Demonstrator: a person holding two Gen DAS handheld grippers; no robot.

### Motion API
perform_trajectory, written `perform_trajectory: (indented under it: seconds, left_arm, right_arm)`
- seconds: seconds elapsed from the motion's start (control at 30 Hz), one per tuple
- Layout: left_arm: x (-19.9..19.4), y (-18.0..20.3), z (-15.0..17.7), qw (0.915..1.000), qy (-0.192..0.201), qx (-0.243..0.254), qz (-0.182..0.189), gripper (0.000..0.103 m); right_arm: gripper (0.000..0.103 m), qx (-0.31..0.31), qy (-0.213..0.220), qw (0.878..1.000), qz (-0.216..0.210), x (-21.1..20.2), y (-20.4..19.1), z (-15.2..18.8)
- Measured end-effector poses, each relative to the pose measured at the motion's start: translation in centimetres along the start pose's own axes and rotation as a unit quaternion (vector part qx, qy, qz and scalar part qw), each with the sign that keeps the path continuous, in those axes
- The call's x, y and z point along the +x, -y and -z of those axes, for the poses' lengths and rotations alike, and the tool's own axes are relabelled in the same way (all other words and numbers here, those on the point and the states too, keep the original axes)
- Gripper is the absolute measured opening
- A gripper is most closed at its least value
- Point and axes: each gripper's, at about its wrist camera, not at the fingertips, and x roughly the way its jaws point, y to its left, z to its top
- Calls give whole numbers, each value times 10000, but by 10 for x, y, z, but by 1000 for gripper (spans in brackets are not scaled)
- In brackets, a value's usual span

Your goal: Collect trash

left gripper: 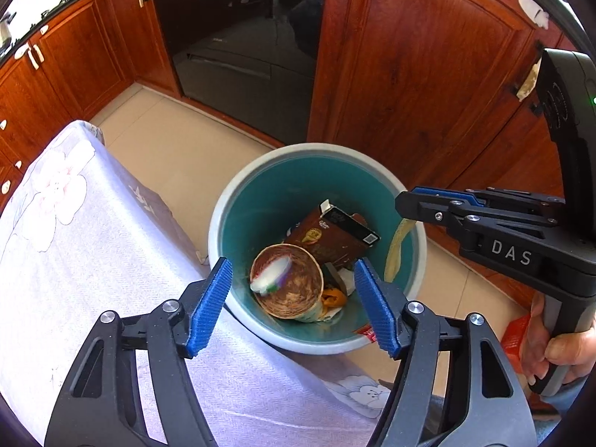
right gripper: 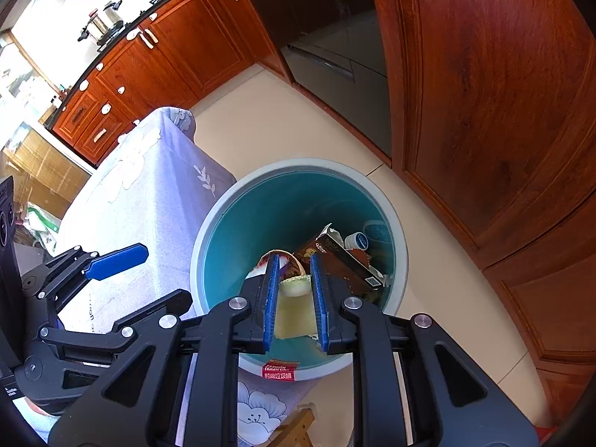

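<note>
In the left wrist view, the left gripper [left gripper: 292, 300] sat at six o'clock with its blue-padded jaws spread wide and nothing between them, poised above a teal trash bin [left gripper: 260, 186] with a pale grey rim that stood on the beige floor near the middle of the picture. Inside the bin lay a round paper bowl [left gripper: 287, 285] tipped on its side, a brown carton [left gripper: 331, 238] just beyond it toward one o'clock, and a scrap of orange peel [left gripper: 333, 298] beside the bowl. A table under a lilac floral tablecloth [left gripper: 93, 231] filled the eight o'clock side, its edge touching the bin. At three o'clock the right gripper [left gripper: 400, 203] reached over the bin's rim, a pale yellow peel [left gripper: 396, 249] hanging from its tip. In the right wrist view, the right gripper [right gripper: 294, 298] occupied six o'clock, its jaws clamped on the pale yellow peel [right gripper: 294, 316] directly over the bin [right gripper: 238, 223]. The carton [right gripper: 342, 260] and a white cap [right gripper: 357, 240] lay in the bin toward one o'clock. The left gripper [right gripper: 119, 259] appeared at nine o'clock above the tablecloth [right gripper: 149, 186]. Red-brown wooden cabinets [right gripper: 484, 93] rose behind.
</note>
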Motion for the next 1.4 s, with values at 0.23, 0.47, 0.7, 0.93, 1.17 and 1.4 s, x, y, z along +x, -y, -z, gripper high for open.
perform_trajectory:
  seconds: [0.23,0.47,0.7,0.93,1.17,1.4]
  left_arm:
    - [-2,-6,3,9999,-18,-91,-37,79]
    - [-14,-9,9,9997,176,-150,-110,97]
    - [-35,-15,17,9983,315,-375,-321,99]
    - [-69,-29,39,9949,444,-763,-478,99]
    - [-106,-40,70,9888,670,-1186,-607,99]
    - [-134,-42,96,9845,769,-1421,-680,99]
  right_arm:
    - [26,12,-62,10000,9,2,-1,0]
    - [86,-30,8,10000,27,-4,-10,-2]
    - [96,-169,38,9998,123,-17,-23,0]
    - [96,-585,250,9976,281,-49,-46,11]
    - [96,-1156,369,9908,595,-84,-70,35]
    - [96,-1565,433,9815,1014,-110,-90,64]
